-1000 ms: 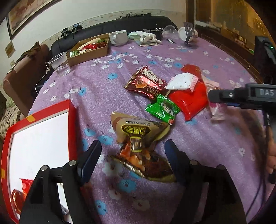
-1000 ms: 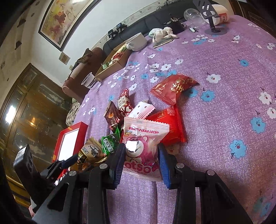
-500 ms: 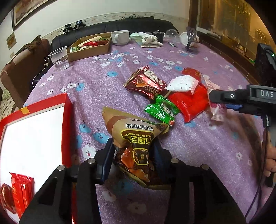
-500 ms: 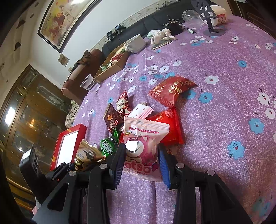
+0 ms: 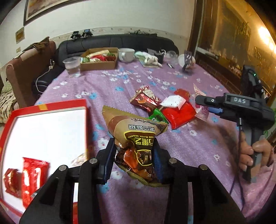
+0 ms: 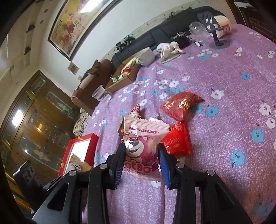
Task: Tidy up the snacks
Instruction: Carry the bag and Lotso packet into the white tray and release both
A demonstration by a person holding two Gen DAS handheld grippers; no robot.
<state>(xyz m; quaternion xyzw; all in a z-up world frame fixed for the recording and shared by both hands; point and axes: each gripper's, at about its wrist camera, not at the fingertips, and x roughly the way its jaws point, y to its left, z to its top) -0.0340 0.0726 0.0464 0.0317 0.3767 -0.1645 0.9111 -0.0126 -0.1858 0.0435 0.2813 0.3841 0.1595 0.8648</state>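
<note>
Tablecloth now lies below the raised sesame packet; jaws clamped.

the right gripper clamps a pink lotso snack packet above the purple flowered tablecloth. two red packets lie just beyond it. a red-rimmed box sits at the table's left edge.

A black sofa runs along the white wall behind the worktop, with a brown armchair at its left end. A framed painting hangs above. Dark wooden cabinets with glass doors reflect warm lamps.
</note>
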